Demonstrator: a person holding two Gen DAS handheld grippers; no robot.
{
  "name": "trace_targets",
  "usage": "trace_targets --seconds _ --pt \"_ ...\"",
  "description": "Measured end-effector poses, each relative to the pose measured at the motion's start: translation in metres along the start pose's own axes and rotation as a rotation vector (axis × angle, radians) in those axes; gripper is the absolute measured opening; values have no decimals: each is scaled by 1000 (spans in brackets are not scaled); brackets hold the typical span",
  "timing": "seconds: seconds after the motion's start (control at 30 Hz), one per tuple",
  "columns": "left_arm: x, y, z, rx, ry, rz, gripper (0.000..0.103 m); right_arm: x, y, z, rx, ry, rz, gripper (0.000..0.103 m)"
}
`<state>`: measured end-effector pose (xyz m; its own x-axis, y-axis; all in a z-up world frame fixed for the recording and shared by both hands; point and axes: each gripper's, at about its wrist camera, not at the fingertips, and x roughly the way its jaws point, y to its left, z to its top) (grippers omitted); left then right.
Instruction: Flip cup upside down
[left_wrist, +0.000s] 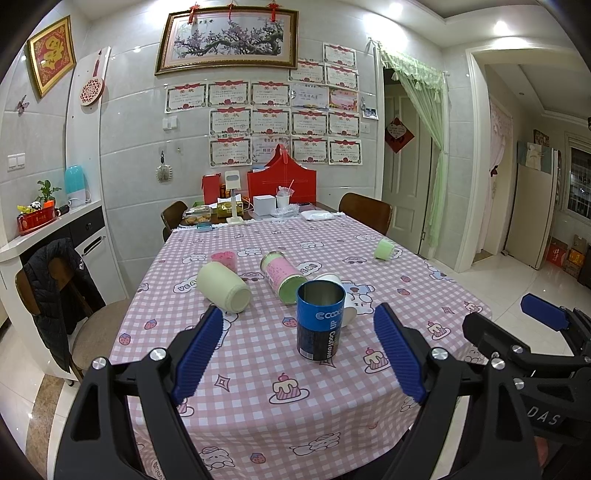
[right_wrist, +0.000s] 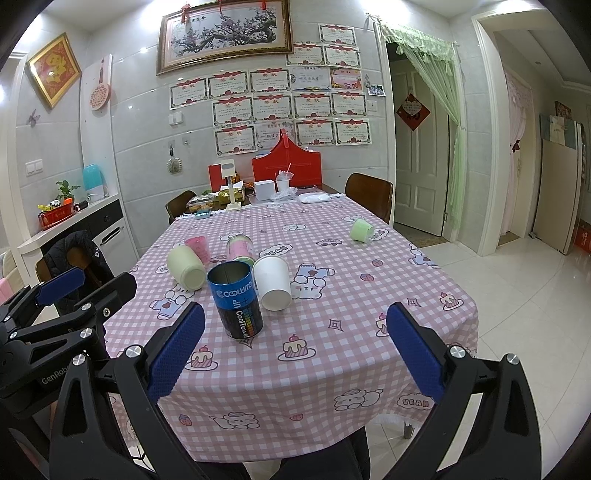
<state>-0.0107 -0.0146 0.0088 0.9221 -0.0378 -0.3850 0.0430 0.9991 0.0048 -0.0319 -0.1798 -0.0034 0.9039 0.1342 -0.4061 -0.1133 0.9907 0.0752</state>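
A blue and black CoolTowel can (left_wrist: 320, 319) stands on the pink checked tablecloth (left_wrist: 258, 369) with its open end up; it also shows in the right wrist view (right_wrist: 236, 299). My left gripper (left_wrist: 299, 350) is open and empty, with its jaws wide apart just short of the can. My right gripper (right_wrist: 295, 350) is open and empty, to the right of the can and nearer the table's front edge. A white paper cup (right_wrist: 273, 282) lies on its side behind the can. A cream cup (left_wrist: 223, 288), a pink-green can (left_wrist: 282, 277) and a light green cup (left_wrist: 384, 248) also lie on their sides.
A pink cup (left_wrist: 225, 258) stands behind the cream cup. Boxes, a red bag (left_wrist: 282, 181) and food containers crowd the table's far end. Chairs stand around the table, one on the left with a black jacket (left_wrist: 55, 295). The tiled floor (right_wrist: 517, 314) lies to the right.
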Motion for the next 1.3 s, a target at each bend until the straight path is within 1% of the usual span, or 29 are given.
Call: trace_targets --seconds 1.3 --pt "2 -1 -3 6 7 -6 83 0 -5 -2 4 4 -11 95"
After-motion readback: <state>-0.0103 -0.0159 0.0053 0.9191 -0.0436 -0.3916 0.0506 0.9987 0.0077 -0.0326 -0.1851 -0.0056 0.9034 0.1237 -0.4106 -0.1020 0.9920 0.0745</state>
